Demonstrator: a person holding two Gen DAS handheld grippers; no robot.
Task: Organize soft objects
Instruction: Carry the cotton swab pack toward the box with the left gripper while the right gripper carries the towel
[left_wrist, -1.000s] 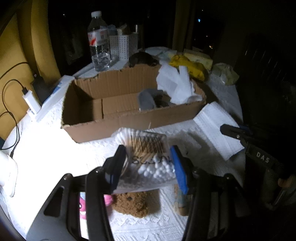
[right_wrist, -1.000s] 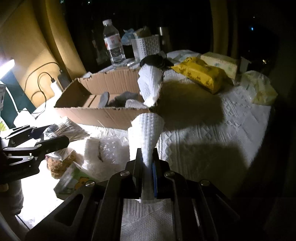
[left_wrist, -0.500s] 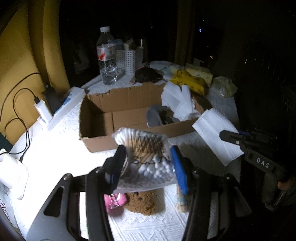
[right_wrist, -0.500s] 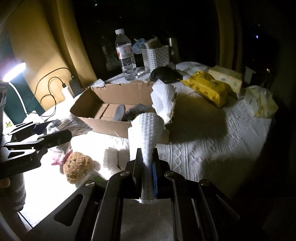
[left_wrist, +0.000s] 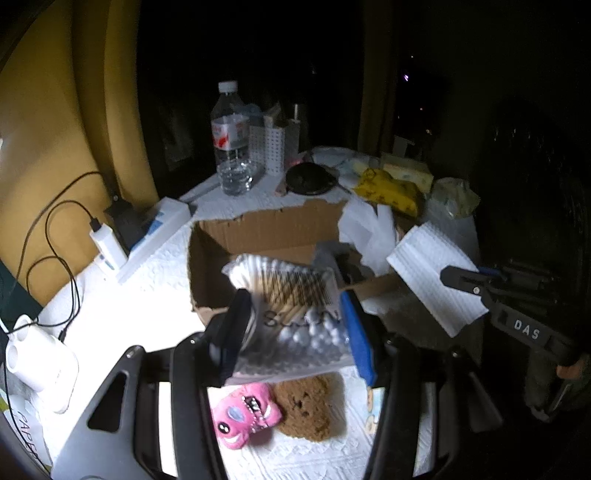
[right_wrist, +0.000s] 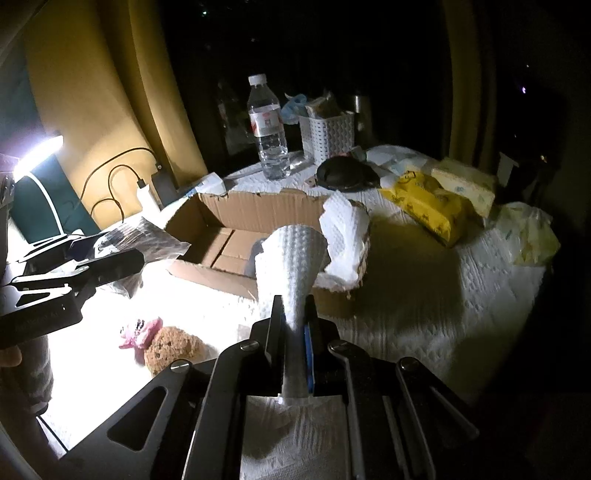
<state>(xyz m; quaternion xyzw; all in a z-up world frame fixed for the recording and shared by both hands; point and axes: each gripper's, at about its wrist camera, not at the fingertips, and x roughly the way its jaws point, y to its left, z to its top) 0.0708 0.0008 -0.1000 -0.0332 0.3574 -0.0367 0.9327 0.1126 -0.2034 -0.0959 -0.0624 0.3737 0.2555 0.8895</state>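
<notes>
1. The left claw (left_wrist: 295, 325) was clamped part-way shut on a clear bag of cotton swabs (left_wrist: 291, 314), pinched at both sides so the limp bag hung flat and clear of the tabletop (left_wrist: 110, 306).
2. The right claw (right_wrist: 293, 332) was squeezed nearly shut on a white paper towel (right_wrist: 291, 266), which stood up from the pinch in a cone, its loose end draped back over the claw body.
3. Both loads hung in front of the cardboard box (left_wrist: 258, 229), open at the top, with grey cloth and more white paper already crowding its right end; the left end looked free, probably the better drop spot.
4. The near box wall was the edge to clear.
5. A pink plush toy (left_wrist: 245, 413) and a brown sponge (left_wrist: 310, 410) lay touching on the tabletop below the left claw, not yet boxed.
6. A water bottle (left_wrist: 231, 140) stood beyond the box, well apart.
</notes>
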